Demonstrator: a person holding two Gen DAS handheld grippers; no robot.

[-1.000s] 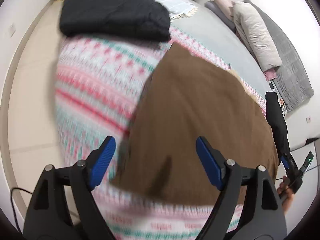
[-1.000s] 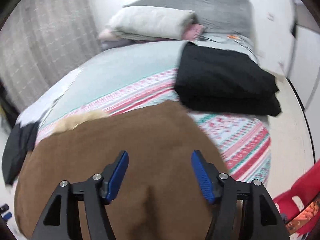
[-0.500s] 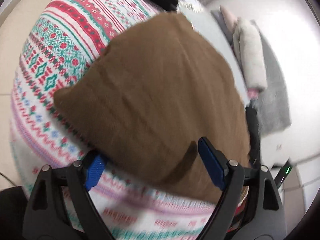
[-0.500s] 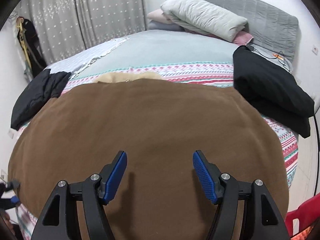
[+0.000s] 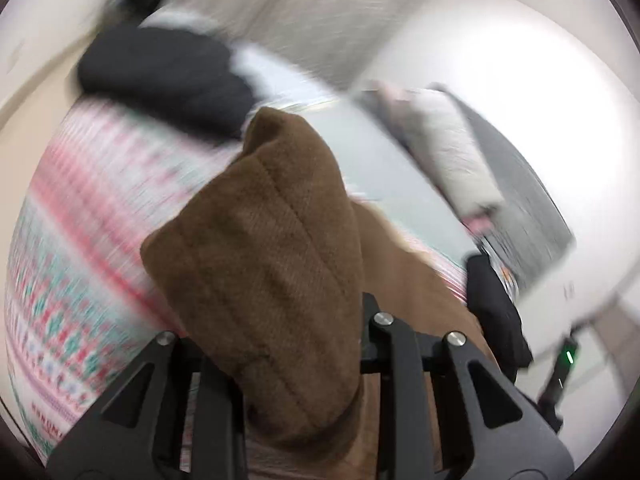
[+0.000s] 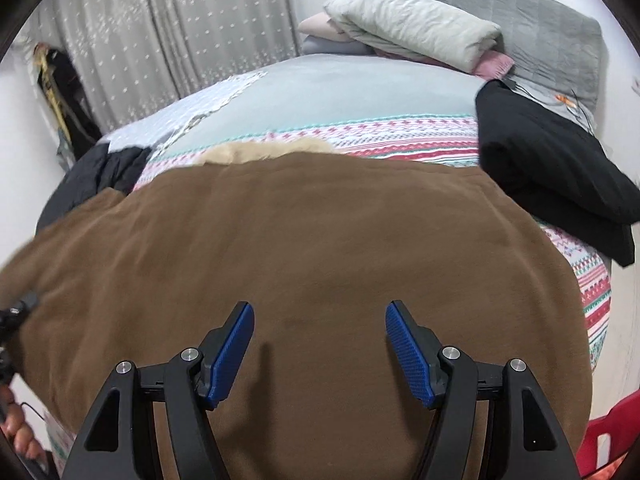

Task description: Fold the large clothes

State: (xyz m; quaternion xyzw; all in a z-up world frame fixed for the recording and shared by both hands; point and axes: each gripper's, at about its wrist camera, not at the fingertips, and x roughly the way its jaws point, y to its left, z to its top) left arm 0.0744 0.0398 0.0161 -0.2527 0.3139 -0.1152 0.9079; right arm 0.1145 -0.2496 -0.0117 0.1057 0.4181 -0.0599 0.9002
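Note:
A large brown garment [image 6: 304, 240] lies spread on the patterned bed, with a cream fleece collar [image 6: 264, 152] at its far edge. My left gripper [image 5: 280, 360] is shut on a corner of the brown garment [image 5: 264, 264] and holds it lifted off the bed; the cloth hides the pads. My right gripper [image 6: 320, 344] is open and empty, just above the near middle of the garment. The left gripper also shows at the left edge of the right wrist view [image 6: 16, 316].
The bed cover [image 6: 400, 140] is red, white and green patterned. A black folded garment [image 6: 552, 168] lies at the right, another black one [image 6: 92, 172] at the left. Folded quilts and pillows [image 6: 412, 28] sit at the head. A red stool [image 6: 612, 436] stands at lower right.
My left gripper has closed on the corner of the brown garment and raised it, swinging the view up. My right gripper has stayed open over the garment and moved slightly closer.

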